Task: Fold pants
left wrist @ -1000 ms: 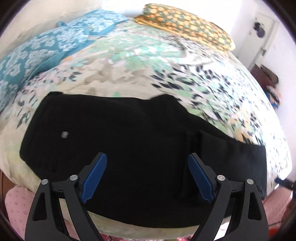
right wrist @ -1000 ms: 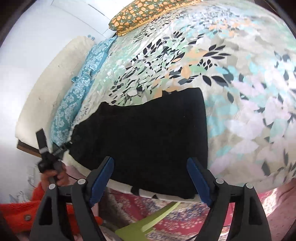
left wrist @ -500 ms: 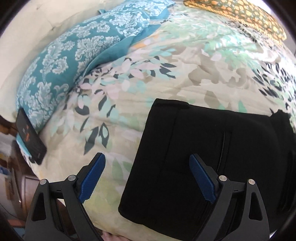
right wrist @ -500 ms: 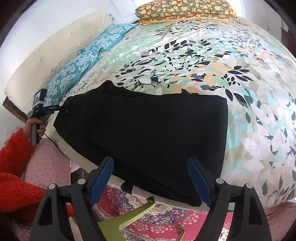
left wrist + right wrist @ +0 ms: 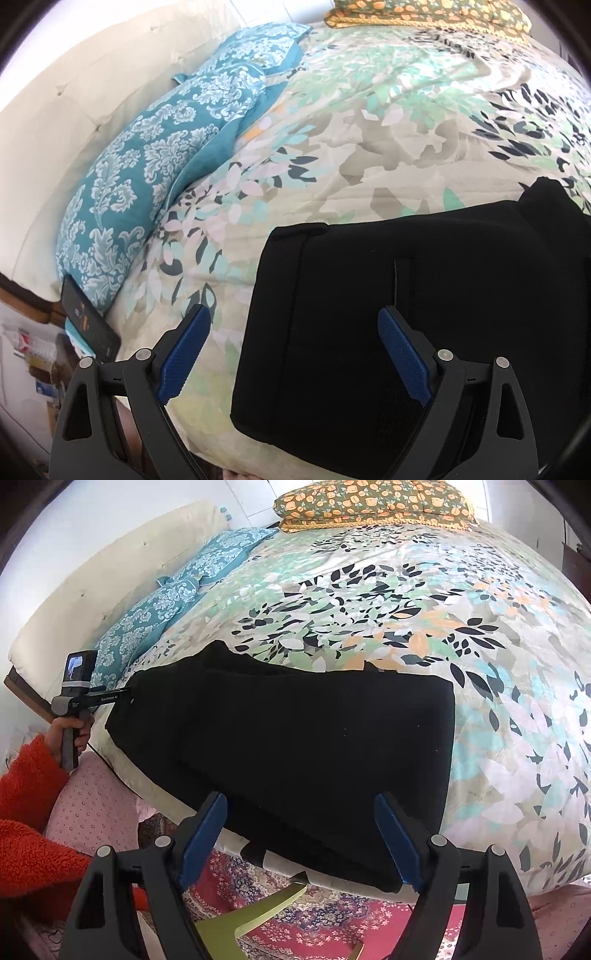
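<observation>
Black pants [image 5: 295, 753] lie folded into a broad slab on the floral bedspread [image 5: 424, 602], close to the bed's near edge. In the right wrist view the slab fills the middle, one end reaching toward 9 o'clock and the squared end toward 3 o'clock. The right tool [image 5: 301, 840] hangs at 6 o'clock above the near hem, its blue pads [image 5: 201, 840] wide apart and gripping nothing. The left tool [image 5: 110, 696] shows at 9 o'clock in the same view, held in a hand [image 5: 70, 731] with an orange sleeve, its tip at the end of the pants. From the left wrist view the left tool [image 5: 293, 356] is spread apart and holds nothing; the pants' end [image 5: 424, 295] lies toward 4 o'clock. Teal pillows [image 5: 159, 173] sit at 10 o'clock, an orange-flowered pillow [image 5: 432, 13] at 12, and a dark phone [image 5: 88, 321] at 8.
</observation>
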### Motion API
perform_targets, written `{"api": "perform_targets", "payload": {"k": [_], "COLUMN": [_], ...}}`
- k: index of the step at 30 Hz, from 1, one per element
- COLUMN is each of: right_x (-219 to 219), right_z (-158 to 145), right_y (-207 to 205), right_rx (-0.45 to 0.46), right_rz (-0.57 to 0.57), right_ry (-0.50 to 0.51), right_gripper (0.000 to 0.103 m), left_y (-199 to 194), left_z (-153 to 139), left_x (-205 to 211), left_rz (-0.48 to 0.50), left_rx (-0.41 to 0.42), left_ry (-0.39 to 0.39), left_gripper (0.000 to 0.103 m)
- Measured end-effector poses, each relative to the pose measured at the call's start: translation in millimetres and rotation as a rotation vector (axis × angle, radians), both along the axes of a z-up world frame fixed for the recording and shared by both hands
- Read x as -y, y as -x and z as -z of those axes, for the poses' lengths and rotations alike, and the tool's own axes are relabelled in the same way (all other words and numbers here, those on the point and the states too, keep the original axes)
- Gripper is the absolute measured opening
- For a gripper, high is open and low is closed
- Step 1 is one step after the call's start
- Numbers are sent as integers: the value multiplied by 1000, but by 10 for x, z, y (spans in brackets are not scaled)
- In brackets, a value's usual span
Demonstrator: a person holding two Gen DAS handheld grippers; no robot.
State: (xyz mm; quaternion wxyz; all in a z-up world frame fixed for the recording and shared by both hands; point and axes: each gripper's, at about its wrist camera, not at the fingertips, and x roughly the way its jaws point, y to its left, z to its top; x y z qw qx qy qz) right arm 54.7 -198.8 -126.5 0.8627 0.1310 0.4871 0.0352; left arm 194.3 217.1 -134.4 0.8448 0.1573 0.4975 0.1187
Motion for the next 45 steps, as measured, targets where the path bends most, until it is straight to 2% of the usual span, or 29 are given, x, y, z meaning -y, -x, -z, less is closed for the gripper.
{"api": "perform_targets", "payload": {"k": [2,5,7,11,15,17,20,22,26,29,31,32,33,35,37,39,42,45], "right_x": [-17,-56,-31,117,263,309,315,285,215,163,144,139,139,150,165,176,199,227], "right_z": [-35,-63,-56,-40,-7,8,22,38,69,77,75,73,71,69,70,64,69,90], "right_y": [12,2,-18,-15,19,33,37,19,-21,-39,-42,-40,-37,-34,-35,-30,-30,-47], "right_rx": [9,-3,-15,-28,-41,-46,-48,-52,-60,-60,-55,-53,-51,-49,-46,-43,-39,-42], "right_rz": [19,65,90,140,174,186,190,182,151,129,119,117,117,119,122,125,131,136], "right_ry": [76,256,323,315,274,253,235,230,229,232,231,229,226,217,206,194,174,153], "right_gripper": [81,82,82,82,82,82,82,82,82,82,82,82,82,82,82,82,82,82], "left_y": [7,20,30,21,-81,-148,-187,-189,-186,-152,-96,-64,-46,-10,33,106,247,367], "left_z": [5,20,26,21,27,83,237,312,381,454,496,499,485,381,224,15,-323,-647], "left_x": [22,45,44,-55,-402,-678,-993,-1062,-1084,-1213,-1291,-1309,-1308,-1237,-1162,-1082,-923,-570], "left_rz": [4,5,1,-25,-134,-233,-325,-332,-312,-350,-356,-347,-351,-329,-316,-314,-283,-190], "left_rx": [-1,-6,-10,-18,-26,-40,-80,-92,-96,-111,-127,-128,-134,-123,-98,-54,19,61], "left_ry": [-2,3,17,74,162,243,424,495,541,667,795,864,871,834,814,837,944,1045], "left_gripper": [93,93,93,93,94,94,94,94,98,98,78,48,33,15,9,8,7,6]}}
